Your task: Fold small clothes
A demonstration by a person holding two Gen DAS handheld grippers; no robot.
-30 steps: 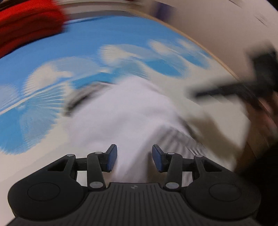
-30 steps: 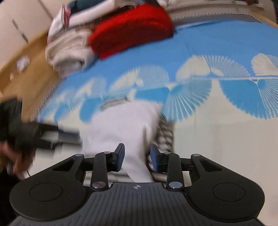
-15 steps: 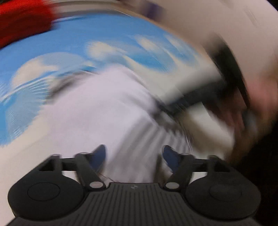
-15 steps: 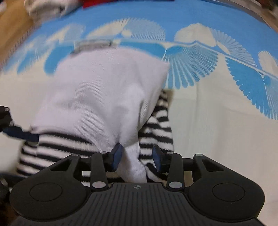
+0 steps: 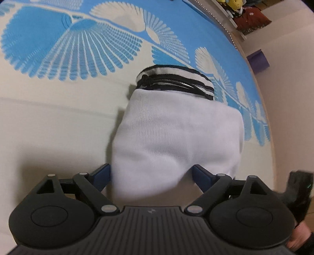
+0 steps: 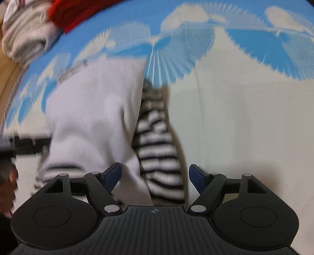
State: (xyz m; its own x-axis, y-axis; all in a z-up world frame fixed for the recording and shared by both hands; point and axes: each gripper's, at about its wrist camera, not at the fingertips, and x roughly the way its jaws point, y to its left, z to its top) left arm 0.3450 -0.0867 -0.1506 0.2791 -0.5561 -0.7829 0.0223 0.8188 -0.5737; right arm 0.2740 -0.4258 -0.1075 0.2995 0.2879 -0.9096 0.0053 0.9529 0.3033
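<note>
Left claw: my left gripper (image 5: 150, 172) has just been opening; its blue pads stand wide apart either side of the near edge of the garment, and I see neither pad pressing on the cloth.
Right claw: my right gripper (image 6: 155, 175) has likewise just been opening; the pads stand apart with the garment's near striped end between them, not pinched.
Task item: the white-and-striped garment (image 5: 176, 135) lies flat on the bedspread (image 5: 49, 117), directly ahead of both claws. The white panel is laid over the striped layer, and a black-and-white striped band with a dark cord shows at its far edge.
Garment, right view: the white panel (image 6: 94, 109) covers most of the piece; a striped sleeve or side (image 6: 159, 149) sticks out beside it, motion-blurred.
Progress: I judge one fold laid and released. The protruding striped part still needs tucking, and possibly a final halving.
Beyond the garment: a red item (image 6: 78, 13) and pale folded cloth (image 6: 25, 37) sit at the far corner of the bedspread, apparently a stack.
</note>
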